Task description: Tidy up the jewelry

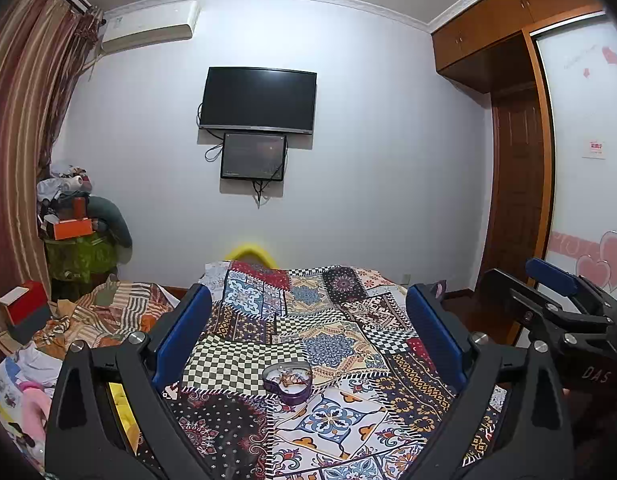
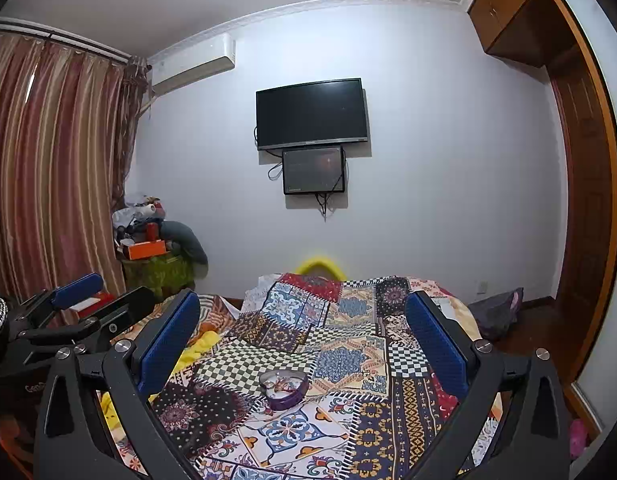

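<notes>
A small purple heart-shaped box (image 1: 287, 382) stands open on the patchwork bedspread (image 1: 328, 320), with a tangle of jewelry (image 1: 289, 379) inside. It also shows in the right wrist view (image 2: 283, 389). My left gripper (image 1: 310, 300) is open and empty, held above the bed with the box low between its blue pads. My right gripper (image 2: 304, 308) is open and empty too, at a like height, with the box below its gap. Each gripper shows at the edge of the other's view: the right one (image 1: 556, 296) and the left one (image 2: 68, 304).
The bed fills the foreground, with striped bedding (image 1: 100, 312) and clutter on its left. A red box (image 1: 24, 300) and a piled stand (image 1: 76, 240) are at the left wall. A TV (image 1: 258, 98) hangs ahead. A wardrobe (image 1: 580, 160) stands at right.
</notes>
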`<state>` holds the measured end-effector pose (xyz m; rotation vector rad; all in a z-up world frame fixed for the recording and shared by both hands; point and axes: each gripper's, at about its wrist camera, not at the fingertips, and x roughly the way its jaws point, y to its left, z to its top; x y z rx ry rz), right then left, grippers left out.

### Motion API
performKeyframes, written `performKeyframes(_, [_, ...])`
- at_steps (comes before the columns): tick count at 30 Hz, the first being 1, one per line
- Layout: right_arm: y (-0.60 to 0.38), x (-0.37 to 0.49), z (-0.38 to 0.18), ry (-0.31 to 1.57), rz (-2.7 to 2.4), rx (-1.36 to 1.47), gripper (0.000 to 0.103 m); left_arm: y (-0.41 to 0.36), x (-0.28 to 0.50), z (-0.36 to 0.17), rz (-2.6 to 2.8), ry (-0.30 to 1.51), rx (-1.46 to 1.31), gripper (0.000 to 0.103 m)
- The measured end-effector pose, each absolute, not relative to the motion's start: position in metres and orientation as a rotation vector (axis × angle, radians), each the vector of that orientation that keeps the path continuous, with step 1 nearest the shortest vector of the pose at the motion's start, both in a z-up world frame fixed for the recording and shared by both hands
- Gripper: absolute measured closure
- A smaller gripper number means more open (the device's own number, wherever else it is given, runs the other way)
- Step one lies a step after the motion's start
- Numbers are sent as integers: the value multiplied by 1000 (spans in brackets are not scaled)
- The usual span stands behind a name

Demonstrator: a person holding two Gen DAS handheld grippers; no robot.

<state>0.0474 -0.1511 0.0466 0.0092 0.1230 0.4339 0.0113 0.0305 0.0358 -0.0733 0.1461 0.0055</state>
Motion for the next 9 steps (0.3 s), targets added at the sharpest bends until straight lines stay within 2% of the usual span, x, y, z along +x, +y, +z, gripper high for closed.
performKeyframes(9, [-150,55,40,149,430,10,1,33,19,30,13,169,-76,4])
